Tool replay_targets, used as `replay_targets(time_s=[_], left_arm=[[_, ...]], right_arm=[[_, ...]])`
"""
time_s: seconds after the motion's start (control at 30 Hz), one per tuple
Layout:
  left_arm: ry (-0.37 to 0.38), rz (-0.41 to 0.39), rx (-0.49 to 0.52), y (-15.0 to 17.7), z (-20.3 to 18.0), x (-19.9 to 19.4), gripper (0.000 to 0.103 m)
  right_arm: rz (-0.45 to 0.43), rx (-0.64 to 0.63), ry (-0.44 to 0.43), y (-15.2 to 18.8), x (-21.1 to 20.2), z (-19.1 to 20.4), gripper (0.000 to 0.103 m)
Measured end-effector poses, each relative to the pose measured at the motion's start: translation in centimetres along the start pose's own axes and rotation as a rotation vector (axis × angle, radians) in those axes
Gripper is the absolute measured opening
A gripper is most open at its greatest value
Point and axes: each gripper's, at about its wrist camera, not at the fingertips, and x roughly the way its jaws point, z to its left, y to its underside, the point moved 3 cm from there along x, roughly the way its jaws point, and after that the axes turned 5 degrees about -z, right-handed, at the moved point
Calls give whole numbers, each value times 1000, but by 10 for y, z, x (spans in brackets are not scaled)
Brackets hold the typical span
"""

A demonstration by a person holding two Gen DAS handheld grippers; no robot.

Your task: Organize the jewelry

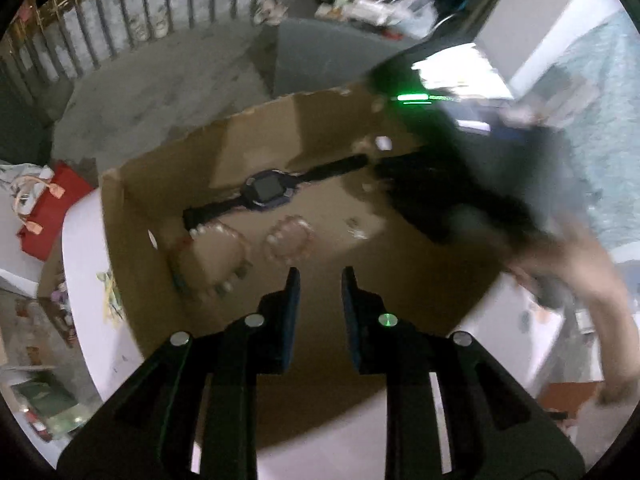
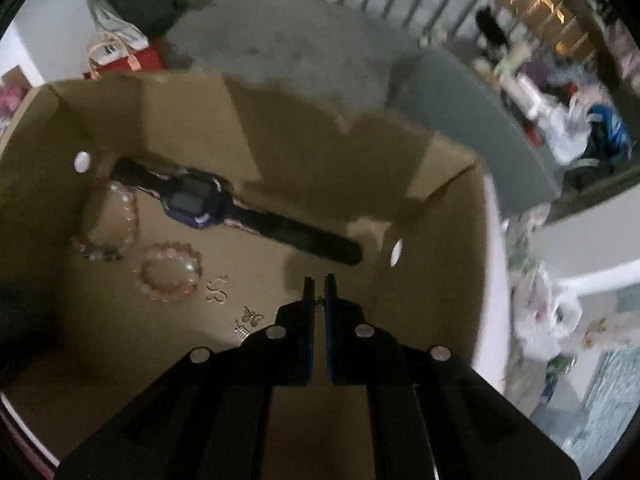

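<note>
Your left tongs [image 1: 320,276] hang spread over the cardboard box [image 1: 120,240] with nothing between the pads. No pad touches anything. Ahead of them and to their left, on the box floor, lies a large beaded bracelet [image 1: 218,256]. A smaller pink beaded bracelet [image 1: 289,239] sits just ahead of the left pad, close beside the large one. Beyond both bracelets a dark wristwatch [image 1: 269,189] lies flat with its strap stretched across the floor. To the right of these tongs your other tool comes in as a dark blur above the far right part of the box, your forearm [image 1: 580,280] behind it. The box stands on a white tabletop [image 1: 86,288].

Your right tongs [image 2: 319,280] point down into the same box, their pads pressed almost together with only a thin slit left. A tiny silvery bit shows in that slit, but you cannot tell from here whether it is pinched or merely lies beneath. Far to their left the large bracelet rests near the box wall, with the pink bracelet nearer to the tongs. Just left of the tongs two small gold curls [image 2: 217,289] lie on the floor, a butterfly charm [image 2: 253,316] nearer still. The watch runs slantwise ahead of the tongs, its strap end just ahead of the tips. A round hole [image 2: 396,253] pierces the box wall to the right.
</note>
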Motion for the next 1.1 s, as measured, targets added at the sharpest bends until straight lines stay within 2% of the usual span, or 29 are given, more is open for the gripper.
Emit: replay_targets(time_s=[0.03, 0.1, 0.13, 0.17, 0.3, 0.37, 0.47, 0.53, 0.57, 0.6, 0.7, 0.77, 0.8, 0.87, 0.9, 0.97, 1.03, 1.1], left_arm=[[13, -22, 12, 9, 5, -9, 20], [52, -61, 20, 22, 0, -26, 23], [93, -86, 19, 35, -8, -37, 24], [121, -101, 21, 44, -12, -44, 24], [210, -202, 84, 87, -36, -49, 27], [198, -223, 109, 111, -39, -42, 33], [178, -199, 115, 141, -41, -3, 33], [189, -165, 97, 151, -38, 29, 33], [194, -160, 84, 153, -39, 38, 33], [196, -168, 75, 152, -36, 53, 33], [160, -174, 65, 148, -33, 77, 33], [78, -191, 92, 142, -34, 84, 33], [56, -193, 92, 141, -34, 88, 33], [3, -212, 81, 138, -35, 96, 31], [-33, -224, 84, 136, -37, 98, 30], [-55, -244, 69, 135, -38, 99, 29], [-100, -250, 100, 136, -43, 99, 28], [-145, -249, 136, 137, -49, 101, 27]], right_arm=[[32, 3, 6, 2, 7, -1, 8], [17, 22, -15, 1, 4, 0, 11], [2, 40, -25, 1, -2, -1, 22], [-22, 48, -49, 1, -9, 0, 31], [-187, 31, -31, 12, -53, -1, 38], [-293, 23, -104, 38, -84, 0, 42], [-409, 41, -186, 82, -121, -5, 44], [-496, 40, -209, 121, -143, -6, 48], [-524, 32, -209, 139, -146, -5, 53], [-534, 25, -205, 154, -144, -2, 54], [-488, 31, -208, 187, -119, 9, 55], [-477, 15, -223, 207, -103, 17, 55], [-468, 4, -200, 214, -91, 21, 55], [-444, 5, -186, 222, -73, 21, 55], [-432, 30, -212, 225, -63, 21, 55], [-406, 87, -278, 229, -50, 21, 55], [-382, 130, -320, 230, -39, 19, 55], [-395, 129, -307, 231, -35, 20, 55]])
